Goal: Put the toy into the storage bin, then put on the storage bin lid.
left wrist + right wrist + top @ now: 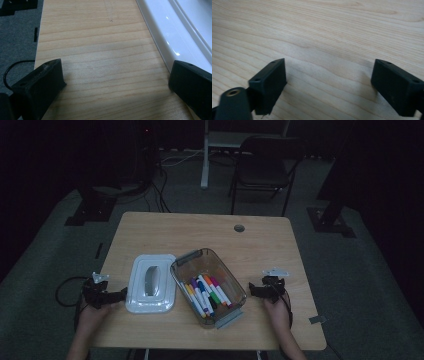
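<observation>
Clear box [209, 287] near the middle of the wooden table [210, 227], lidless, sitting slantwise, grey latches at its far-left and near-right ends. Inside the box: a row of markers [207, 294] lying side by side, caps in orange, blue, purple, green and pink (exact count too small to tell).

Just left of the box, almost touching its long wall: white lid [150, 283], flat on the table, a grey handle strip down its middle.

Left of the lid, at its near-left corner: left gripper [120, 295], held in the left hand [95, 312], low over the table edge. In the left gripper view, jaws spread wide over bare wood, nothing between them; one jaw sits right by the rim of the lid [175, 32], contact or a hair's gap impossible to tell.

Right of the box, a short way clear of its near-right end: right gripper [252, 291], held in the right hand [277, 312], pointing toward the box. In the right gripper view, jaws standing wide apart over plain wood grain, holding nothing, touching nothing (their shadow falling on the boards between them).

Beyond the box, near the far edge of the table: a small round cable hole [239, 228]. Farther back, on the dim carpet: a dark folding chair [262, 167].
</observation>
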A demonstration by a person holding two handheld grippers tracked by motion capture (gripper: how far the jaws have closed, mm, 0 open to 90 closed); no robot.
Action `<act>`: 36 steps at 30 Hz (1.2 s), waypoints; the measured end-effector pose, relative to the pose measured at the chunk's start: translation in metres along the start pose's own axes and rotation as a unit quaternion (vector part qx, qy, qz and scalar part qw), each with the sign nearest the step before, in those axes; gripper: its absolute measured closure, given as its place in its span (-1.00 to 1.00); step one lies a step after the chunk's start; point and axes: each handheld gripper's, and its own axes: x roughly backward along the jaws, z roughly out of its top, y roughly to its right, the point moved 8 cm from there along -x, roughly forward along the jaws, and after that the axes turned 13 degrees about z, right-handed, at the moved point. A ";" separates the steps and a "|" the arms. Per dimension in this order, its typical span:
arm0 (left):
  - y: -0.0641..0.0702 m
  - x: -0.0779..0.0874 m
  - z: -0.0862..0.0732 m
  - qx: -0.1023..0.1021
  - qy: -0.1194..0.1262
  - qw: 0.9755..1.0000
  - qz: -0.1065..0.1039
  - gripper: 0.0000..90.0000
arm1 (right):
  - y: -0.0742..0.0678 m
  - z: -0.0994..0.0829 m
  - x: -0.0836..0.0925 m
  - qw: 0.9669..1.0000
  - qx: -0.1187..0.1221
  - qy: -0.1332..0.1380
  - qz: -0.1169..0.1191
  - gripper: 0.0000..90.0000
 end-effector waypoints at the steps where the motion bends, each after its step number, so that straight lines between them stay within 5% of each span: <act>1: 0.000 0.000 0.000 0.000 0.000 1.000 0.000 -0.99 | -0.001 0.001 0.000 1.000 -0.006 0.006 0.013 -0.69; 6: 0.000 0.002 -0.001 -0.010 -0.005 1.000 -0.007 -0.99 | 0.000 0.002 0.003 0.998 -0.028 0.023 0.052 -0.71; 10: -0.002 0.004 -0.002 -0.010 -0.024 1.000 -0.007 -0.99 | -0.001 0.002 -0.002 1.000 0.011 -0.005 0.010 -0.72; 19: 0.005 0.028 0.001 0.009 -0.018 0.999 -0.035 -0.99 | -0.002 0.003 -0.004 1.000 0.017 -0.007 0.012 -0.72; 27: 0.038 0.051 0.013 -0.001 -0.003 0.996 -0.087 -0.99 | -0.001 0.003 -0.004 1.000 0.018 -0.007 0.013 -0.72; 36: 0.082 0.054 0.022 -0.043 -0.005 0.992 -0.117 -0.99 | -0.001 0.003 -0.005 1.000 0.021 -0.007 0.016 -0.71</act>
